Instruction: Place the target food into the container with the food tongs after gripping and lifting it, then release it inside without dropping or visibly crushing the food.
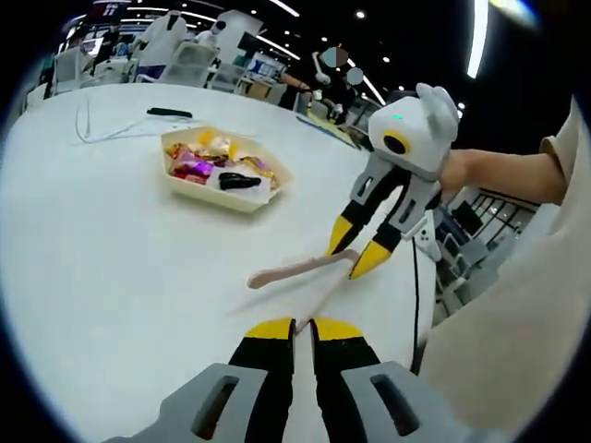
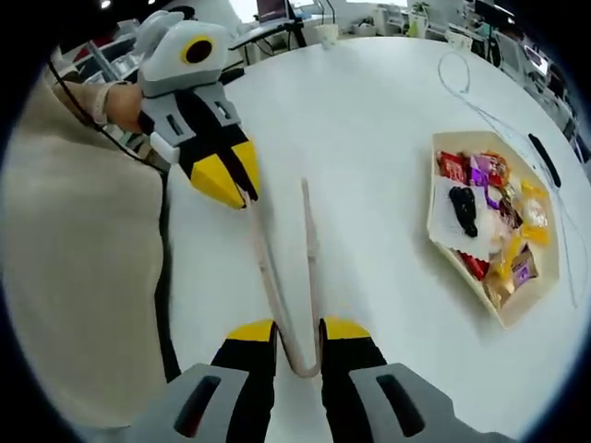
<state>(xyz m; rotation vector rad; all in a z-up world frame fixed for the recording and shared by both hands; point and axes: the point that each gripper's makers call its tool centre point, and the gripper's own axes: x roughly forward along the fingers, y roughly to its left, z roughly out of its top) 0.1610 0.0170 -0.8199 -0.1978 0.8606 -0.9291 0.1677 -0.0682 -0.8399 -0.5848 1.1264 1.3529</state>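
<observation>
In the left gripper view a cream hexagonal tray sits on the white table, upper centre of the frame. It holds bright wrapped snacks in red, yellow and purple, and a dark food piece on its near side. In the right gripper view the same tray lies at the right edge, the dark piece near its left wall, the wrapped snacks around it.

The beige tongs lie low over the table at centre, well apart from the tray, and grip nothing. In the right gripper view the tongs stand open in a narrow V, arms spreading toward the top of the frame.

The right gripper at bottom centre has its jaws closed on the tongs' joined end. The left gripper at upper left pinches the tip of one tong arm. In the left gripper view its own jaws sit nearly together at bottom centre with a thin tong arm between them, and the right gripper clamps the tongs at centre right. A cable and a black pen-like thing lie beyond the tray.
</observation>
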